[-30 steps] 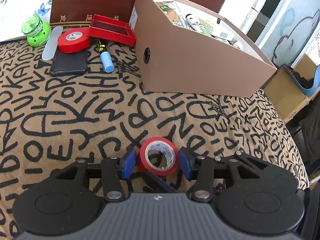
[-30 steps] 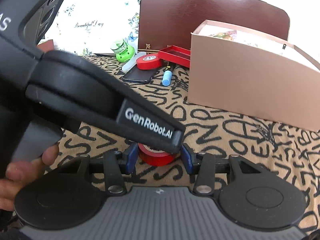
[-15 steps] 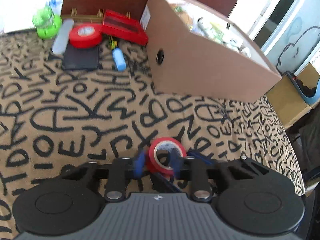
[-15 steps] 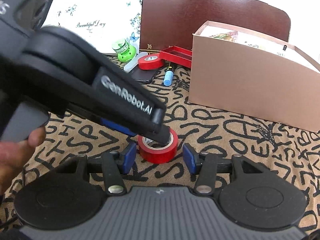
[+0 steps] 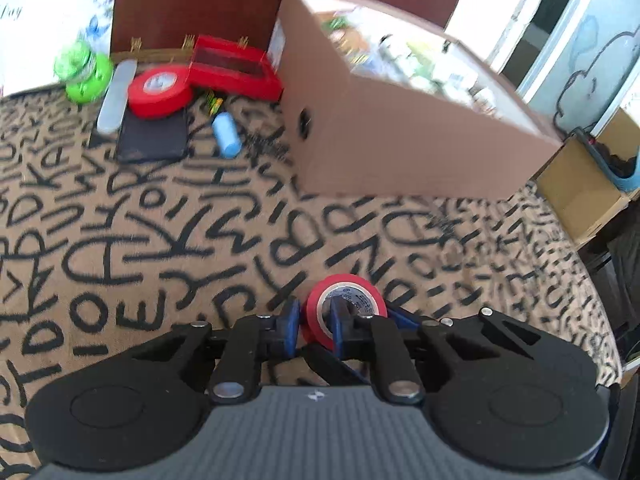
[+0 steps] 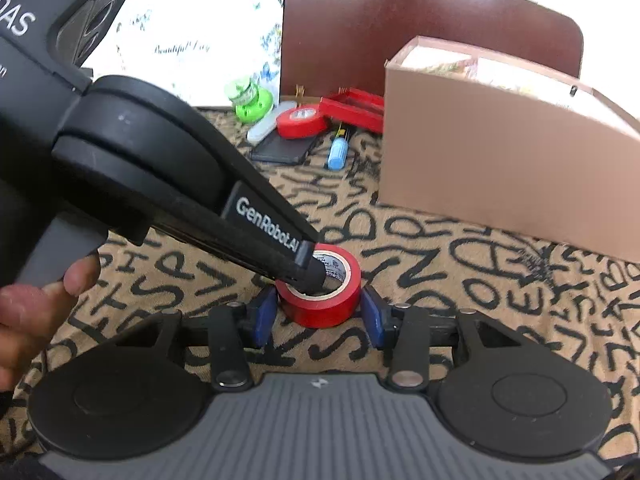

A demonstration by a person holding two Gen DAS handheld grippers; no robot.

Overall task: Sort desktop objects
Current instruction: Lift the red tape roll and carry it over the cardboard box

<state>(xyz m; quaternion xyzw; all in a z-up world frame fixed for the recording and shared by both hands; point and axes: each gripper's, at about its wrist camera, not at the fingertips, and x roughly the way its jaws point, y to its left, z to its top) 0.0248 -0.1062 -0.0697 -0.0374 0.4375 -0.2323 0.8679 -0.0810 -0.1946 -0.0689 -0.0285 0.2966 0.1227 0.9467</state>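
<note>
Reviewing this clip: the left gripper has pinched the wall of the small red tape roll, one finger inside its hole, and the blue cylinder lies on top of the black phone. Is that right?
Not quite. The blue cylinder lies on the patterned cloth beside the black phone, not on it; a larger red tape roll sits on the phone. The left wrist view shows this. The left gripper does pinch the small red tape roll.

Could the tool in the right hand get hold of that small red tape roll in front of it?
Probably yes: the small red tape roll sits between the right tool's closing blue pads. But the left tool already pinches the roll's wall, one finger inside the hole, crowding it.
</note>
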